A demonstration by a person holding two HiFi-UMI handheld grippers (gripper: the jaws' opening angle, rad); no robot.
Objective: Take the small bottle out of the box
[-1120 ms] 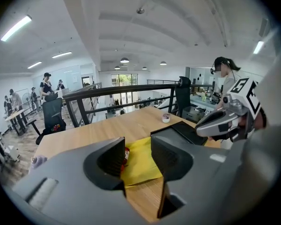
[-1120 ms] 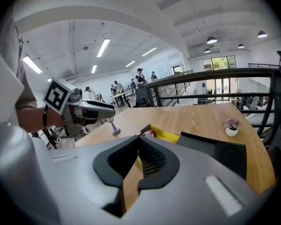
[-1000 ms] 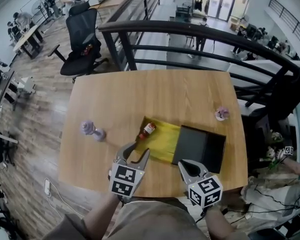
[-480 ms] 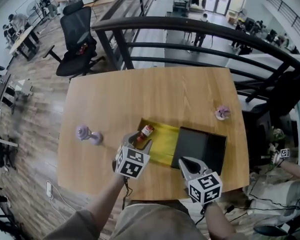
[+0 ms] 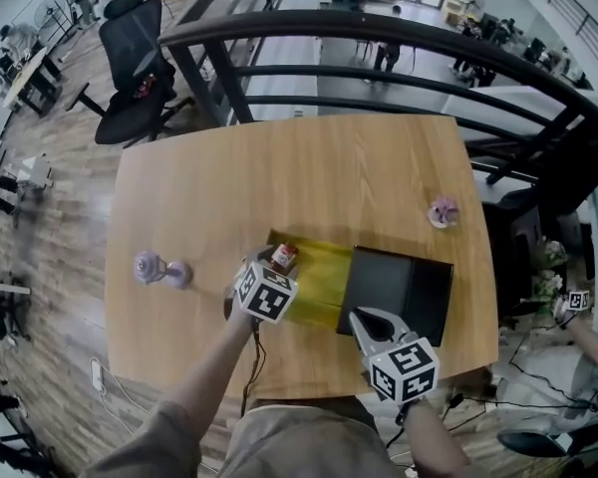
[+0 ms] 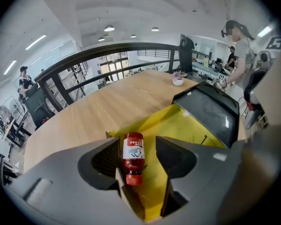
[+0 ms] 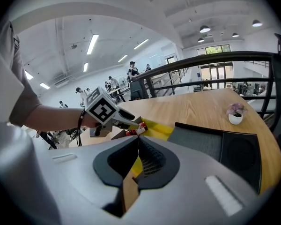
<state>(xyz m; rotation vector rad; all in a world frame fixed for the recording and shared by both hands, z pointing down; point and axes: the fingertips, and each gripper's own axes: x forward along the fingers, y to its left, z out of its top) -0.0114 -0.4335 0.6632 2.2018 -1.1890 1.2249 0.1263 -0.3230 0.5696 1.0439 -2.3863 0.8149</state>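
Observation:
A small red bottle [image 6: 133, 157] with a white label lies at the left end of the yellow box tray [image 6: 187, 125], its cap toward me. My left gripper [image 6: 137, 142] straddles it; the jaws are opening, with the bottle between them and a gap on its right side. In the head view the bottle [image 5: 282, 257] shows just beyond the left gripper [image 5: 266, 272]. The black sleeve [image 5: 399, 292] covers the tray's right half. My right gripper [image 5: 363, 317] is at the box's near edge, shut on a brown cardboard flap [image 7: 128, 193] of the box.
A small pot of purple flowers [image 5: 443, 211] stands at the table's right side. A purple object [image 5: 157, 267] lies to the left on the wooden table [image 5: 309, 177]. A black railing [image 5: 379, 48] runs behind the table's far edge.
My left gripper has moved forward and up from the table's near edge to the box's left end, and its jaws now stand around the bottle. The right gripper has stayed put.

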